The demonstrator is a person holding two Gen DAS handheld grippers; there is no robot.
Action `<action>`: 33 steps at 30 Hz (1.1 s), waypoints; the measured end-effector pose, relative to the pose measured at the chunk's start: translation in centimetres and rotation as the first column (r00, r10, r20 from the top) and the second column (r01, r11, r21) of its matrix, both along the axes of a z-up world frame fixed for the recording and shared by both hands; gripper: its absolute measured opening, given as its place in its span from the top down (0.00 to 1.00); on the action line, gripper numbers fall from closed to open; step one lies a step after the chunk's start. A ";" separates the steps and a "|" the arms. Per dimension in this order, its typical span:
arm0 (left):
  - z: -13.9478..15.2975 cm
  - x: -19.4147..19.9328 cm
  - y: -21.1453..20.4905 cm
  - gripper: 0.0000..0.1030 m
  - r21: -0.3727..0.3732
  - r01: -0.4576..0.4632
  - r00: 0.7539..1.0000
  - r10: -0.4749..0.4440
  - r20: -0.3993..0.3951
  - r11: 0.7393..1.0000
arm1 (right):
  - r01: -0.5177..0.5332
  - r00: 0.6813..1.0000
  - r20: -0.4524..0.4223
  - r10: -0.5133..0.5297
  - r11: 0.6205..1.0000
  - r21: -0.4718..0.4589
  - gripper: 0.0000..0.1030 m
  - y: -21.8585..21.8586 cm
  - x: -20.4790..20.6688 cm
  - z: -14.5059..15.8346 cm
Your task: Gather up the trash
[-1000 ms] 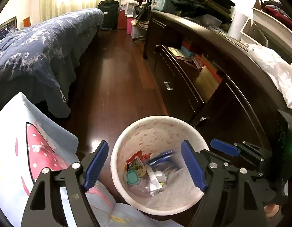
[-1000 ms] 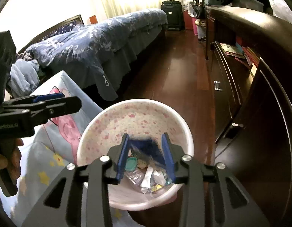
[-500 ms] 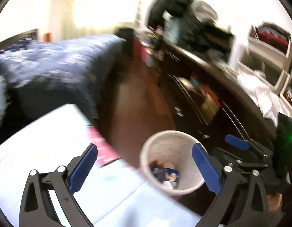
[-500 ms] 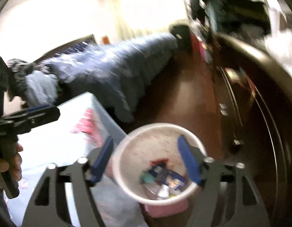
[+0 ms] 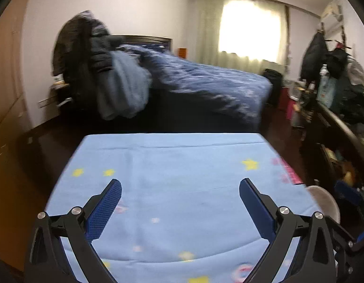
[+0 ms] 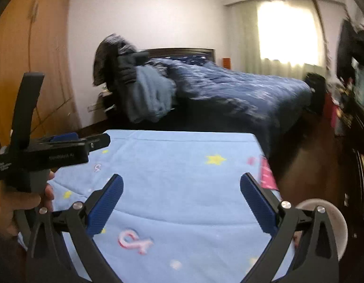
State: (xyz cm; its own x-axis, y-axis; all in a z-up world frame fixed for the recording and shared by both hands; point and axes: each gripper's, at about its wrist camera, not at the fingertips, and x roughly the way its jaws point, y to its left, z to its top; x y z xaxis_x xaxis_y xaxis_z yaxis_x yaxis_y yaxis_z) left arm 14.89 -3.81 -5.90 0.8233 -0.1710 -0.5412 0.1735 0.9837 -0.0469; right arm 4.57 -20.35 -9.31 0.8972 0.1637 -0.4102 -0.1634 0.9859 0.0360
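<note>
Here, from the left wrist, the left gripper hangs over a light blue star-printed blanket; its jaws have just been opening and now stand wide with nothing between them. The pale wastebasket peeks past the blanket's right edge. From the right wrist, the right gripper, its jaws likewise just opened and empty, faces the same blanket, the wastebasket low at the right. No trash shows on the blanket, so a careful scan of its edges and corners seems wise before reaching.
</note>
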 end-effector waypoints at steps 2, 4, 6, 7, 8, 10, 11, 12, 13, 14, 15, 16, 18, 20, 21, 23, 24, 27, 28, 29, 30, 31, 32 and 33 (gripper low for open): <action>-0.7 0.2 1.1 0.03 0.000 -0.021 1.000 0.021 0.001 1.000 | -0.014 1.000 0.001 0.014 1.000 -0.017 0.03 1.7 1.4 -0.4; -1.3 0.8 2.0 0.03 0.006 -0.038 0.999 0.038 -0.002 0.999 | -0.002 1.000 -0.001 0.002 1.000 -0.012 0.03 2.5 2.5 -0.7; -1.9 1.2 2.4 0.03 0.005 -0.048 0.999 0.048 -0.008 0.999 | 0.028 0.999 -0.020 -0.028 1.000 -0.004 0.03 3.0 4.3 -1.3; -2.2 1.4 2.5 0.03 0.000 -0.050 0.999 0.050 -0.010 0.999 | 0.040 0.999 -0.033 -0.040 0.999 -0.004 0.03 3.0 5.2 -1.7; -2.4 1.6 2.7 0.03 -0.008 -0.049 0.999 0.049 -0.015 0.999 | 0.048 0.998 -0.050 -0.048 0.999 0.000 0.03 2.9 5.7 -2.0; -2.8 1.9 3.0 0.03 -0.019 -0.054 0.998 0.053 -0.022 0.998 | 0.066 0.995 -0.073 -0.065 0.998 0.005 0.03 2.9 6.3 -2.7; -3.0 1.7 3.2 0.03 -0.022 -0.055 0.998 0.055 -0.023 0.998 | 0.073 0.994 -0.079 -0.072 0.997 0.006 0.03 2.6 6.3 -2.9; -3.2 1.5 3.4 0.03 -0.031 -0.051 0.998 0.050 -0.025 0.998 | 0.079 0.994 -0.081 -0.078 0.997 0.006 0.03 2.5 6.3 -3.1; -3.4 1.3 3.4 0.03 -0.034 -0.049 0.998 0.048 -0.029 0.998 | 0.080 0.994 -0.081 -0.079 0.997 0.009 0.03 2.4 6.2 -3.2; -3.6 1.0 3.4 0.03 -0.030 -0.050 0.998 0.049 -0.031 0.998 | 0.084 0.993 -0.083 -0.083 0.996 0.010 0.03 2.3 6.1 -3.2; -3.7 0.8 3.4 0.03 -0.024 -0.052 0.998 0.051 -0.033 0.998 | 0.090 0.992 -0.090 -0.089 0.996 0.009 0.03 2.2 5.6 -3.3; -3.7 0.6 3.4 0.03 -0.018 -0.057 0.998 0.056 -0.035 0.998 | 0.098 0.991 -0.097 -0.096 0.995 0.009 0.03 2.1 5.5 -3.3; -3.4 0.0 3.2 0.03 -0.008 -0.072 0.997 0.072 -0.029 0.997 | 0.106 0.990 -0.101 -0.104 0.994 0.019 0.03 1.9 4.7 -3.0; -2.9 -0.9 3.2 0.03 -0.015 -0.077 0.997 0.076 -0.017 0.997 | 0.122 0.989 -0.088 -0.119 0.992 0.027 0.03 1.8 3.7 -2.5; -2.6 -1.4 3.2 0.03 -0.015 -0.085 0.996 0.084 -0.030 0.996 | 0.134 0.987 -0.088 -0.131 0.991 0.028 0.03 1.7 3.0 -2.1; -1.5 -2.9 3.3 0.03 -0.047 -0.088 0.996 0.087 -0.024 0.995 | 0.141 0.988 -0.075 -0.138 0.989 0.035 0.03 1.7 1.7 -1.4; -0.8 -4.0 3.4 0.03 -0.070 -0.082 0.997 0.081 -0.012 0.994 | 0.146 0.988 -0.064 -0.143 0.989 0.038 0.03 1.7 0.6 -0.9; 1.6 -7.2 3.3 0.03 -0.071 -0.062 0.997 0.065 0.036 0.996 | 0.152 0.988 -0.018 -0.152 0.987 0.051 0.03 1.6 -3.1 0.7; 2.2 -8.0 3.2 0.03 -0.061 -0.055 0.997 0.058 0.049 0.997 | 0.151 0.989 -0.006 -0.151 0.987 0.053 0.03 1.6 -4.0 1.2; 3.2 -9.6 3.1 0.03 -0.042 -0.053 0.995 0.056 0.079 0.998 | 0.149 0.989 0.006 -0.149 0.988 0.051 0.03 1.5 -5.1 1.7; 3.8 -10.3 3.1 0.03 -0.033 -0.057 0.993 0.060 0.100 0.998 | 0.148 0.989 0.019 -0.149 0.988 0.050 0.03 1.4 -6.2 2.2; 4.7 -11.6 3.2 0.03 -0.024 -0.063 0.989 0.066 0.130 0.998 | 0.148 0.988 0.032 -0.150 0.988 0.051 0.03 1.3 -7.2 2.7; 5.1 -12.2 3.2 0.03 -0.023 -0.068 0.987 0.071 0.146 0.997 | 0.149 0.988 0.040 -0.152 0.987 0.051 0.03 1.3 -7.9 3.1; 5.7 -13.1 3.3 0.03 -0.024 -0.075 0.983 0.078 0.165 0.997 | 0.149 0.987 0.049 -0.152 0.987 0.055 0.03 1.3 -8.5 3.5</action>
